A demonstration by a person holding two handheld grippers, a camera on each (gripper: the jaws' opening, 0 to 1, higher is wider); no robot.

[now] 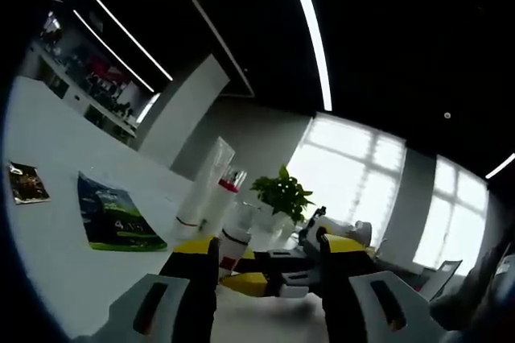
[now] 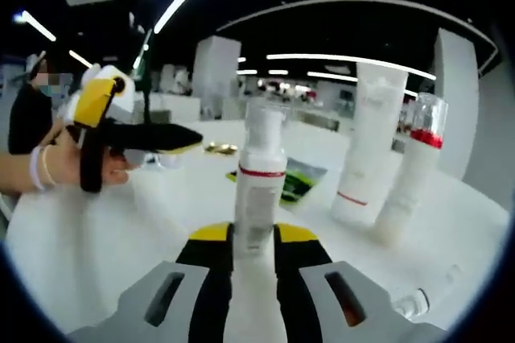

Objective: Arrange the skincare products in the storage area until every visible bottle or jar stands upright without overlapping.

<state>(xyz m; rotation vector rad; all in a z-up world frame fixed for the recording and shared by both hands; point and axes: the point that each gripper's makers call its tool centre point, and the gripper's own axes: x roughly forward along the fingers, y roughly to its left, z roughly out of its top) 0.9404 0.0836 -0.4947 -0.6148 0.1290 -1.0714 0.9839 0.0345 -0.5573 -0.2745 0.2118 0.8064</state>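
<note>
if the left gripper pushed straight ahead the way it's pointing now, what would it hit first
Most likely the right gripper, which crosses just ahead of the left gripper, holding a white pump bottle. Depth is hard to judge in this fisheye view.

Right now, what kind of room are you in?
Probably a big open office or showroom. Long strip lights cross a dark ceiling, tall windows let in daylight, and a potted plant sits on a white table with skincare bottles.

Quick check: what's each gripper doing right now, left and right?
Left gripper: open, nothing between its jaws.
Right gripper: shut on the white pump bottle, which stands upright on the table.
</note>
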